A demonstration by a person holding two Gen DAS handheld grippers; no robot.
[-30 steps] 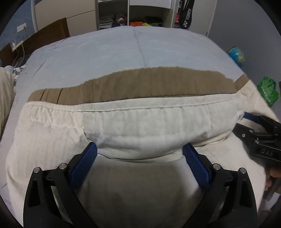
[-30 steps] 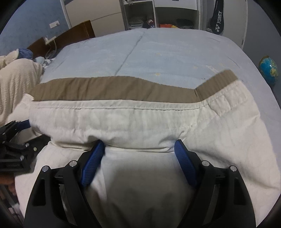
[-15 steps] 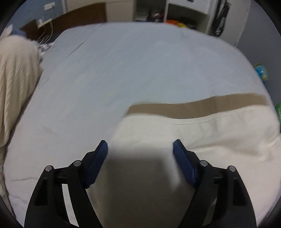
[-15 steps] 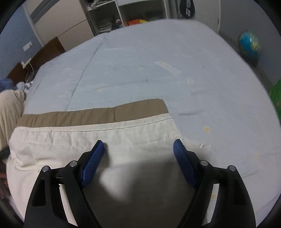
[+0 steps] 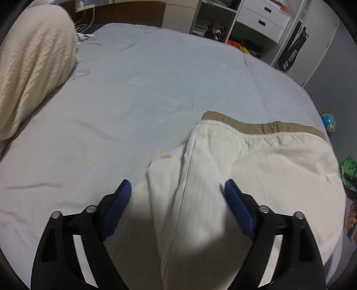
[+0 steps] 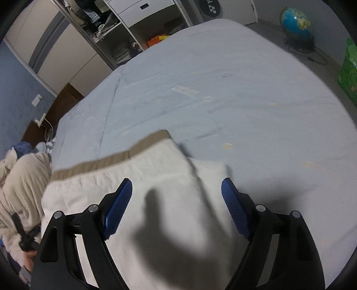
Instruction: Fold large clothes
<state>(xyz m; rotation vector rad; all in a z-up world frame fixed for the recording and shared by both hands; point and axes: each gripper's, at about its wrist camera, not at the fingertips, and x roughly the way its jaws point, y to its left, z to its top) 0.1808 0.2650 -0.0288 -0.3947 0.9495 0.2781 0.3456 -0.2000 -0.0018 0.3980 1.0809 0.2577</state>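
A cream garment [image 5: 256, 160] with a tan band [image 5: 274, 128] along its far edge lies folded on the pale blue bed [image 5: 133, 78]. My left gripper [image 5: 177, 186] hovers over the garment's left side edge. Its jaws are opening, and no cloth is pinched between the blue pads. In the right wrist view the same garment [image 6: 156, 174] and tan band [image 6: 107, 161] run off to the left. My right gripper [image 6: 176, 184] hangs open over the garment's right end, casting a shadow on the cloth.
A cream knitted blanket [image 5: 33, 67] is heaped at the bed's left side. Shelves and drawers [image 5: 256, 20] stand past the far edge. A globe [image 6: 294, 20] and a green bag [image 6: 348, 73] sit on the floor to the right.
Both grippers have swung apart from the garment's middle: the left one toward its left edge, the right one toward its right end. Both views have rolled. The garment has stayed flat.
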